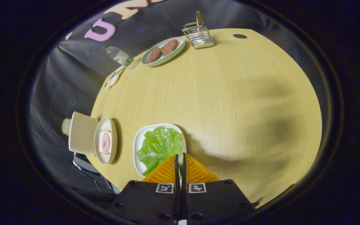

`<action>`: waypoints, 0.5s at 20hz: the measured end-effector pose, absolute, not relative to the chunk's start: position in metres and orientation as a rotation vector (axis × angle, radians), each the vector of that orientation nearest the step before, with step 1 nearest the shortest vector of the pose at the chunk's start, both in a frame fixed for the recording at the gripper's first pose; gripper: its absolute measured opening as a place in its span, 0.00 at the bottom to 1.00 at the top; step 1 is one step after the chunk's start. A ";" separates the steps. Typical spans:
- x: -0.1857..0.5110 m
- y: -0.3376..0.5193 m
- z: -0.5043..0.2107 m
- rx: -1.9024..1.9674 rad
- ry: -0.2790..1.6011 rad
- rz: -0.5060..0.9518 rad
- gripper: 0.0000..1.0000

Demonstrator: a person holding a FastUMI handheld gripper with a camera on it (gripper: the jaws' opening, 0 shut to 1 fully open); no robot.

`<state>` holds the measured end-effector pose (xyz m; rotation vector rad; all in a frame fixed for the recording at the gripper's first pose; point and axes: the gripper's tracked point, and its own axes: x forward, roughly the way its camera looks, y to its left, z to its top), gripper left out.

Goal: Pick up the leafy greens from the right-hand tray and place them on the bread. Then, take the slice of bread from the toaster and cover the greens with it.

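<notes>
We see the gripper (pixel 180 156) with its jaws drawn nearly together, only a thin slit between them, gripping nothing. The leafy greens (pixel 159 145) lie on a white tray (pixel 137 140) just ahead of the fingertips, the tips overlapping the leaf's near edge. Beside that tray sits a plate with bread (pixel 105 142), next to the toaster (pixel 81 132). Far across the table (pixel 230 93) stand a meat plate (pixel 164 51) and a wire rack (pixel 198 35).
</notes>
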<state>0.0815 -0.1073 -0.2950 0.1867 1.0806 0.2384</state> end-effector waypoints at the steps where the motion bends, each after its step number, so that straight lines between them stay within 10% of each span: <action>1: 0.082 -0.106 -0.290 0.202 1.072 0.234 0.03; 10: 0.074 -0.076 -0.229 0.290 0.977 0.241 0.03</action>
